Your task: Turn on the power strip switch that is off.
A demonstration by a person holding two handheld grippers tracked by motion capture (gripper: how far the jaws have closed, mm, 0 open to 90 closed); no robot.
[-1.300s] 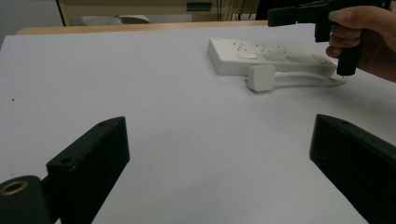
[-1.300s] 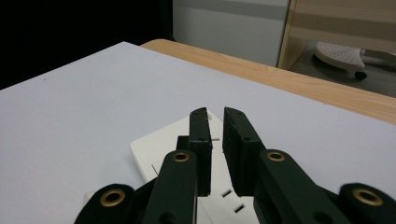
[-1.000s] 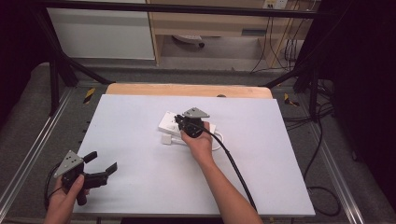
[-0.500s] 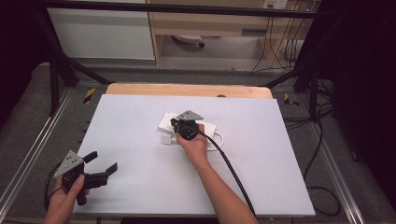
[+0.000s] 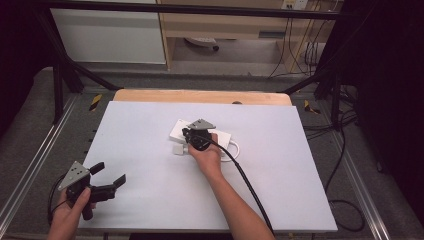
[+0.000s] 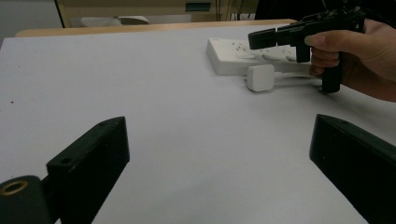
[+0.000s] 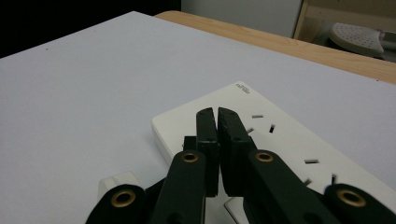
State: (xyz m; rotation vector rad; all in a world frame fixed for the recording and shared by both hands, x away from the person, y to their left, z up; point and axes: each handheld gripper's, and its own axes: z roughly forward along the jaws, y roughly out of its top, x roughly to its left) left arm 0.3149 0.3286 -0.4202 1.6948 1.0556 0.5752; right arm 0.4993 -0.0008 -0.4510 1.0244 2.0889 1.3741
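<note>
Your right hand-held gripper (image 5: 186, 134) hovers over the near end of the flat white plastic power strip (image 5: 176, 129), which lies mid-surface on the pale, matte white surface (image 5: 300, 180). Its jaws are pressed together with nothing between them; the right gripper view shows the two black tips (image 7: 217, 122) meeting over the strip's (image 7: 280, 140) top face, just short of the first row of socket slots (image 7: 264, 122). Whether the tips actually touch the plastic cannot be told.

Your left hand-held gripper (image 5: 110, 176) sits at the near left corner of the surface, well apart from the strip, jaws spread wide and empty, with bare surface (image 6: 187, 140) between them.

The small white rounded-square plug block (image 5: 179, 149) lies just beside the strip's near long edge, with its white cable (image 5: 234, 150) looping away on the right.

From above, your right hand (image 5: 206, 156) covers much of the strip. The left gripper view fills that in from the side: the plug block (image 6: 260, 77) on the surface in front of the strip (image 6: 233, 53), and your right hand-held gripper (image 6: 262, 38) held level above both, jaws closed. The right gripper view gives you what neither other view does: the small grey brand lettering (image 7: 242, 87) at the strip's corner.
</note>
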